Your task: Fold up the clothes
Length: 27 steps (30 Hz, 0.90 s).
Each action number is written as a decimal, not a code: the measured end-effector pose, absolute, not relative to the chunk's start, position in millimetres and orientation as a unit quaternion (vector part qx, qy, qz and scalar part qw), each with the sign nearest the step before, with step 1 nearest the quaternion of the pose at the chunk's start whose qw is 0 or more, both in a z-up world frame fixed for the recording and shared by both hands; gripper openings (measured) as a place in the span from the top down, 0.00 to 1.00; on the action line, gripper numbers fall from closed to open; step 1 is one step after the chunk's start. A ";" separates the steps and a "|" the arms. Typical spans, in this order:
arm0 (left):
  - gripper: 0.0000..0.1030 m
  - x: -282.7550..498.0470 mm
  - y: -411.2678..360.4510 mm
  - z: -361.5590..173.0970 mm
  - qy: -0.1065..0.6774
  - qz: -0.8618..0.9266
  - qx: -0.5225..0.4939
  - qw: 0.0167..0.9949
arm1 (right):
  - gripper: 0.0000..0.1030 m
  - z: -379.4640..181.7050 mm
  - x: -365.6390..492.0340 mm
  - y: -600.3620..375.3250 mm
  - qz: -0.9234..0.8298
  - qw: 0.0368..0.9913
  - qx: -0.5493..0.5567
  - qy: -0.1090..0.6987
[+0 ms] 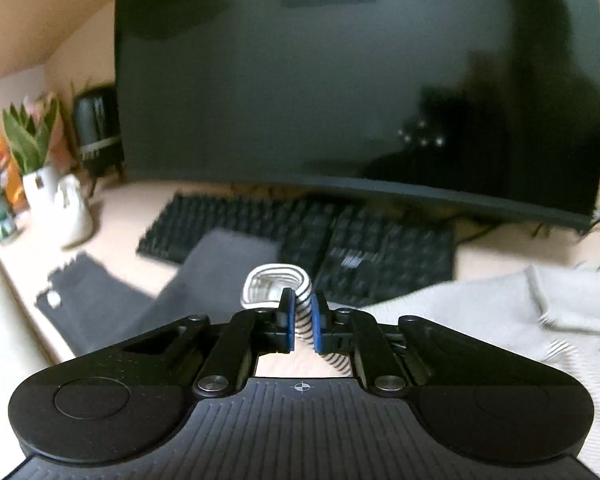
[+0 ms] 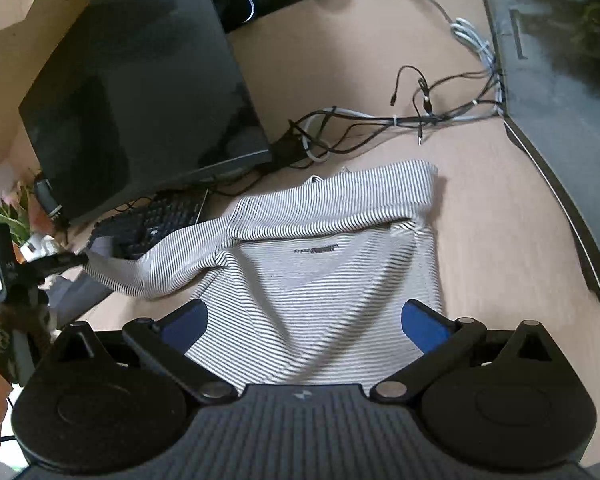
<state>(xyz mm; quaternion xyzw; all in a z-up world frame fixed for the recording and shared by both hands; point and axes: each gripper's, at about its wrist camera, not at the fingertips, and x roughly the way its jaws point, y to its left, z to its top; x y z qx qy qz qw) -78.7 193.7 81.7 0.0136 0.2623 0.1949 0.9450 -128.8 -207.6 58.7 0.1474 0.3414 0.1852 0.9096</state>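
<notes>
My left gripper (image 1: 303,322) is pinched on a sleeve cuff of the one black-and-white striped knit shirt (image 2: 320,280), lifted off the pale wooden desk (image 2: 500,208). My right gripper (image 2: 304,320) is spread wide over the shirt body, pads clear. Shirt lies mid-desk. Bare desk to its right, up to one dark curved screen (image 2: 560,100). One black keyboard (image 1: 300,236), one black monitor (image 1: 340,80), one cable tangle (image 2: 380,120) crowd the far edge.
</notes>
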 end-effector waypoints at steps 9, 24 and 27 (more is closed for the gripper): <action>0.91 -78.0 99.9 136.2 0.213 0.177 0.065 0.959 | 0.00 48.9 -126.3 -254.8 0.224 0.898 0.166 0.340; 0.92 -46.5 -68.6 185.1 0.159 0.052 0.132 0.977 | 0.00 42.2 -121.7 -329.7 0.232 0.898 0.200 0.317; 0.92 -37.5 -97.3 184.4 0.168 0.014 0.125 0.978 | 0.00 42.2 -120.3 -340.1 0.222 0.901 0.204 0.313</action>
